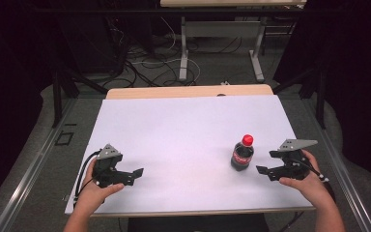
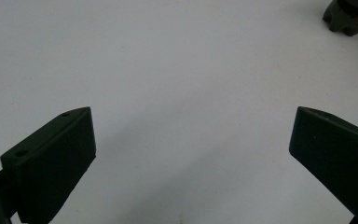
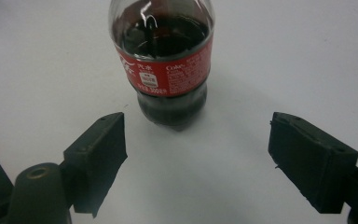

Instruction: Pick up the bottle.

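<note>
White tabletop [image 1: 183, 130] lies beneath both grippers. I see the right gripper [image 3: 196, 154] spread wide, an upright dark cola bottle with red cap and label [image 3: 163, 60] just beyond its fingertips, untouched. Left gripper [image 2: 191, 154] released, holding nothing.

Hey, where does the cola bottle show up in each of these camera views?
High view: cola bottle stands upright right of centre, beside the right gripper.
Left gripper view: its dark base sits in the top right corner.
Right gripper view: top centre, beyond the open jaws.
Shared landmark: the white table.
</note>
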`<state>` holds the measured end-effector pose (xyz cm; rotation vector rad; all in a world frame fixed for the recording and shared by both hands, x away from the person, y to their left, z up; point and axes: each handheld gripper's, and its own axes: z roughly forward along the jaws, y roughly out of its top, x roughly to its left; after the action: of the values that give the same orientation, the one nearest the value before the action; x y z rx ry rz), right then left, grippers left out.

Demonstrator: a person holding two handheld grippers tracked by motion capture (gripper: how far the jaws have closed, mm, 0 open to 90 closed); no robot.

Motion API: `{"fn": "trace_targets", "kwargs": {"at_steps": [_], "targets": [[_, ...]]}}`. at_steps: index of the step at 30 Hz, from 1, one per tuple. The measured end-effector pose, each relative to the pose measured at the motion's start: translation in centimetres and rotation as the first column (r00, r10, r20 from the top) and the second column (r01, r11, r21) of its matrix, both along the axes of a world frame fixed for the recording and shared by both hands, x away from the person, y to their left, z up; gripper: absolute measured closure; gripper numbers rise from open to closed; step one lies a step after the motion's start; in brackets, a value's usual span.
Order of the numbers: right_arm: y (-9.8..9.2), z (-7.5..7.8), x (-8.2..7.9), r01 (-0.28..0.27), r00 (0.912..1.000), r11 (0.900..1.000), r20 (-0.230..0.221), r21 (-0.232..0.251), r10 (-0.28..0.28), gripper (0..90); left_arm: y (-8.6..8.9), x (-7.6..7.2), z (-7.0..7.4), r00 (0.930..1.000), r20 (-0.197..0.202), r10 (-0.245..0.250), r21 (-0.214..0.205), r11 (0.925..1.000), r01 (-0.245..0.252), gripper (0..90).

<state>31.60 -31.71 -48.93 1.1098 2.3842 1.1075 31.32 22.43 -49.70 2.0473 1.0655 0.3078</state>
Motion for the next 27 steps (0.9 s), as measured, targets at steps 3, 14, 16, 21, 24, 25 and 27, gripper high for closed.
{"fn": "trace_targets", "kwargs": {"at_steps": [3, 14, 16, 21, 24, 25, 27], "targets": [[0.3, 0.4, 0.0, -0.004, 0.9999, 0.9999, 0.015, 0.012, 0.003, 19.1, -0.2, 0.0, -0.2, 0.9998, -0.018, -0.002, -0.008, 1.0, 0.002, 0.6], [2.1, -0.2, 0.9, -0.019, 0.9997, 0.9975, 0.019, 0.068, 0.018, 18.8, 0.0, -0.3, -0.2, 0.9997, -0.023, -0.007, 0.011, 0.9999, 0.008, 0.9], [2.8, -0.6, 1.2, -0.033, 0.9994, 0.9981, 0.005, 0.053, 0.033, 18.8, 0.1, -0.5, -0.2, 0.9997, -0.024, -0.002, 0.013, 0.9999, 0.002, 1.0], [4.0, -1.3, 2.0, -0.02, 0.9998, 0.9988, 0.009, 0.045, 0.019, 19.5, 0.1, -0.6, -0.4, 0.9997, -0.025, 0.001, 0.02, 0.9998, 0.0, 1.0], [4.5, -1.5, 2.5, -0.013, 0.9998, 0.9974, 0.017, 0.072, 0.012, 22.2, 0.1, -0.8, -0.4, 0.9996, -0.028, -0.001, 0.032, 0.9995, 0.002, 1.0], [4.6, -1.5, 2.6, -0.004, 0.9998, 0.998, 0.022, 0.063, 0.003, 22.6, 0.1, -0.9, -0.4, 0.9996, -0.027, -0.004, 0.026, 0.9996, 0.005, 1.0], [5.0, -1.8, 2.9, 0.008, 0.9998, 0.9973, 0.018, 0.073, -0.009, 23.9, 0.3, -1.1, -0.3, 0.9997, -0.023, 0.0, 0.031, 0.9995, 0.001, 1.0]]}}
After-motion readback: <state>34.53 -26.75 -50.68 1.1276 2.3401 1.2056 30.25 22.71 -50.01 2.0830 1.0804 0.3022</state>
